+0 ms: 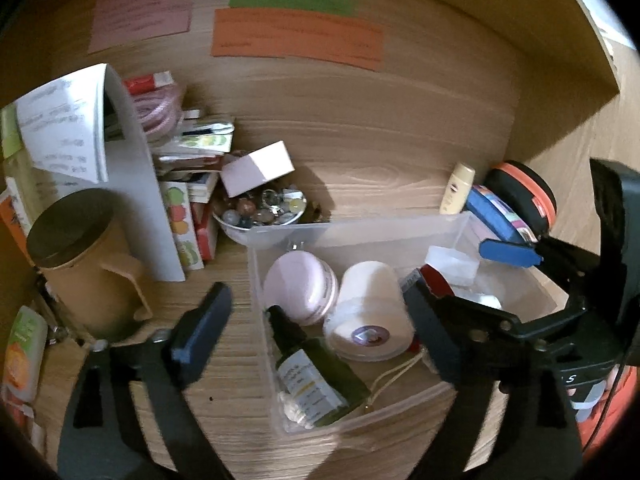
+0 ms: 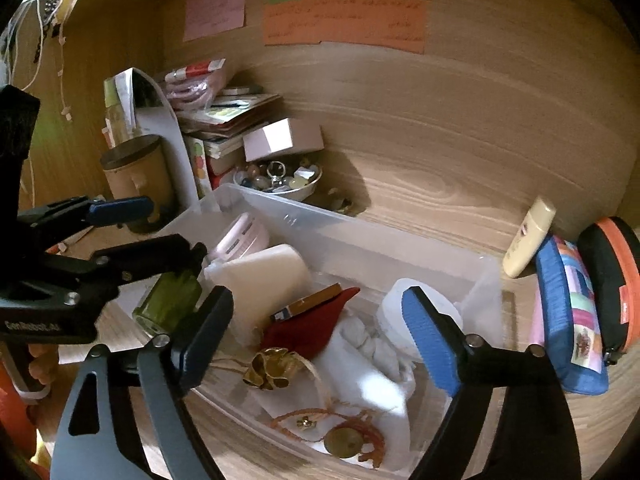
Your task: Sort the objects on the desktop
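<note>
A clear plastic bin stands on the wooden desk. It holds a green dropper bottle, a pink round jar, a white cylinder, a red pouch, a gold ornament, white cloth and a bead bracelet. My left gripper is open above the bin's left part. My right gripper is open above the bin's middle, empty. The right gripper also shows in the left wrist view, over the bin's right rim.
A lidded tan mug, a stack of booklets, a small white box and a bowl of beads crowd the back left. A lotion tube, a blue pouch and a black-orange case stand right.
</note>
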Demonstrator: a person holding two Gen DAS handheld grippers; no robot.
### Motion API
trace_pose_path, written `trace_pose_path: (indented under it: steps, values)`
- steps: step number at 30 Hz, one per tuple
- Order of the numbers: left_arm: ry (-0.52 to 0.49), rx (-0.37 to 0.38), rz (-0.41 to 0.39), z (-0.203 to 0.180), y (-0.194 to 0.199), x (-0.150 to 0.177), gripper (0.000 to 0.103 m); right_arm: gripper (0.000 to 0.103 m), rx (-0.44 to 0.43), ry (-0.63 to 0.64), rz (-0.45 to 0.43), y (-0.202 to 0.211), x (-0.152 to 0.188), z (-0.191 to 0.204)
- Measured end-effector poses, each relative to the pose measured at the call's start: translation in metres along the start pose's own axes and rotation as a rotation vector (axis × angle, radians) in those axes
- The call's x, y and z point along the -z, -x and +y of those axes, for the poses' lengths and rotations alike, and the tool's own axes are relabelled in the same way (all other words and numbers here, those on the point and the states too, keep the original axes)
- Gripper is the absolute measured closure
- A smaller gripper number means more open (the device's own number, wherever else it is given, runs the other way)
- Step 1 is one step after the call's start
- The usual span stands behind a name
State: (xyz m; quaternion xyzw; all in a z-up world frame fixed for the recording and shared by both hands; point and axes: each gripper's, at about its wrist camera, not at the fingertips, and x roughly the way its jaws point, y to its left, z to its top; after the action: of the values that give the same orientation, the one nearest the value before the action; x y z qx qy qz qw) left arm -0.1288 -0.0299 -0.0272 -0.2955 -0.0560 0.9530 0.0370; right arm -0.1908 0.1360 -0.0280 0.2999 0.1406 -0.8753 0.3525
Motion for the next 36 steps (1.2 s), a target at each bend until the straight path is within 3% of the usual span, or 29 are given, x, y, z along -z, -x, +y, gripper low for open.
trace_pose_path:
  steps: [9,14,17,27,36]
  values:
    - [0.022,-0.051,0.008,0.004,0.009,-0.003,0.005,0.017,0.004,-0.053,0.069,0.001,0.005,-0.01]
    - [-0.006,-0.087,-0.051,-0.007,0.031,-0.005,0.003,0.013,0.051,-0.056,0.027,0.023,0.005,-0.009]
    - [-0.014,-0.082,-0.086,-0.014,0.043,-0.006,0.002,0.001,0.081,-0.063,-0.014,0.04,0.006,-0.007]
    - [-0.04,-0.088,-0.149,-0.037,0.079,-0.002,0.001,0.0,0.159,-0.149,-0.122,0.09,0.015,-0.005]
    - [-0.019,-0.099,-0.158,-0.041,0.091,0.009,0.001,0.0,0.196,-0.121,-0.186,0.121,0.021,0.007]
